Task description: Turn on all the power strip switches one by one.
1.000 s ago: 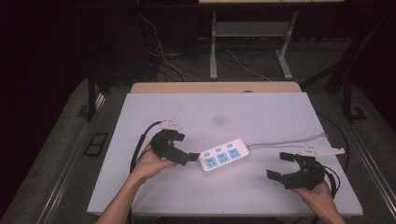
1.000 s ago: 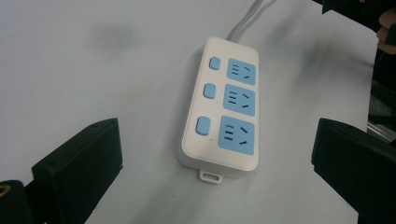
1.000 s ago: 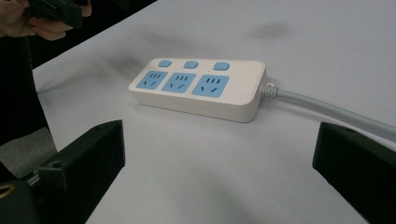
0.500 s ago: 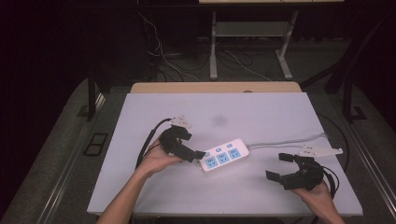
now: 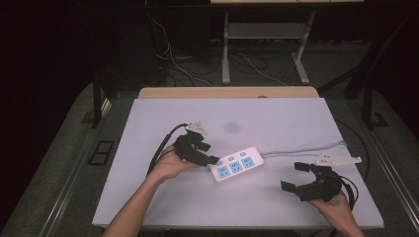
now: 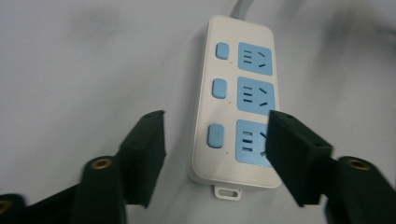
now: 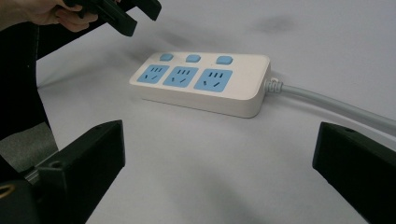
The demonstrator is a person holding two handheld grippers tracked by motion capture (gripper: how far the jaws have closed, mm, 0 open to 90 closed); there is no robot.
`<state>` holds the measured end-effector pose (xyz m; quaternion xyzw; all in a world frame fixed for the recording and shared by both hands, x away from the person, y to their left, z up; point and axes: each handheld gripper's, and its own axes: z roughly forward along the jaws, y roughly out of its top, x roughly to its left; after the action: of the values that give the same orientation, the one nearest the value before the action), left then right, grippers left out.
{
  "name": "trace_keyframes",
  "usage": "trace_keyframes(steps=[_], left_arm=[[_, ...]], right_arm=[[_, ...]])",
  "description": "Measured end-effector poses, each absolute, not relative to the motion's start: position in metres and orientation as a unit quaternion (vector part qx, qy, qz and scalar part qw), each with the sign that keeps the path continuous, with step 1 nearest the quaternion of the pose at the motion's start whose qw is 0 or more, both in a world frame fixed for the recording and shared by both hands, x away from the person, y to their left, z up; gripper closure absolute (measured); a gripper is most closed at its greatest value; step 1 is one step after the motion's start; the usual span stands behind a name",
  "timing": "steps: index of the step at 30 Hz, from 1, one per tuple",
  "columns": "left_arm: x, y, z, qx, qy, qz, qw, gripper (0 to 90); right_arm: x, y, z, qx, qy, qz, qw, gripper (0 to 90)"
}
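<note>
Power strip (image 5: 236, 165), white with three blue sockets and three blue switches, lies flat on the white bench (image 5: 276, 118) a little to the person's side of its middle, set at a slant in the high view. Its grey cable (image 5: 301, 149) leaves the far end and runs toward the right edge of the bench.

In the left gripper view the left hand-held gripper (image 6: 212, 149) hangs over the near end of the strip, the end with the small mounting tab. Its jaws have just been closing and now stand at a middling width, one on each side of the strip's body. The left jaw is clear of the strip's side; the right jaw overlaps the nearest socket in that view, and whether it touches the plastic I cannot tell. In the high view the same gripper (image 5: 210, 157) sits at the strip's left end, held in the left hand (image 5: 170, 168).

The right hand-held gripper (image 5: 296, 177) rests low near the front right of the bench, well apart from the strip. Its jaws are spread wide with nothing between them, and the right gripper view looks across bare bench at the strip's socket face (image 7: 187, 77).
</note>
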<state>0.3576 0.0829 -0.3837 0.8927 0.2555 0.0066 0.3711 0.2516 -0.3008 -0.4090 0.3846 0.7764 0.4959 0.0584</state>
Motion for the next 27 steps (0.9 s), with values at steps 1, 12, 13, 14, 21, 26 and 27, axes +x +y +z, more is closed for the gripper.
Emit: trace_keyframes(steps=[1,12,13,14,21,26,27], left_arm=[[0.358,0.082,-0.384,0.895,0.253,0.007,0.368,45.7],[0.366,0.068,-0.385,0.904,0.237,-0.008,0.356,78.2],[0.366,0.067,-0.385,0.905,0.236,-0.008,0.354,81.4],[0.367,0.066,-0.386,0.906,0.233,-0.010,0.352,86.3],[0.368,0.058,-0.392,0.915,0.226,-0.012,0.334,89.1],[0.368,0.054,-0.397,0.919,0.222,-0.012,0.325,89.1],[0.368,0.054,-0.398,0.920,0.221,-0.012,0.323,89.1]], right_arm=[[0.252,-0.301,-0.409,0.384,0.776,0.496,0.059,2.2],[0.252,-0.299,-0.410,0.382,0.780,0.492,0.058,2.2],[0.252,-0.299,-0.410,0.382,0.780,0.493,0.058,2.2],[0.252,-0.299,-0.410,0.382,0.780,0.493,0.058,2.2],[0.251,-0.299,-0.410,0.380,0.781,0.492,0.057,2.2],[0.252,-0.298,-0.410,0.380,0.782,0.491,0.057,2.2],[0.251,-0.298,-0.410,0.379,0.782,0.491,0.057,2.2]])
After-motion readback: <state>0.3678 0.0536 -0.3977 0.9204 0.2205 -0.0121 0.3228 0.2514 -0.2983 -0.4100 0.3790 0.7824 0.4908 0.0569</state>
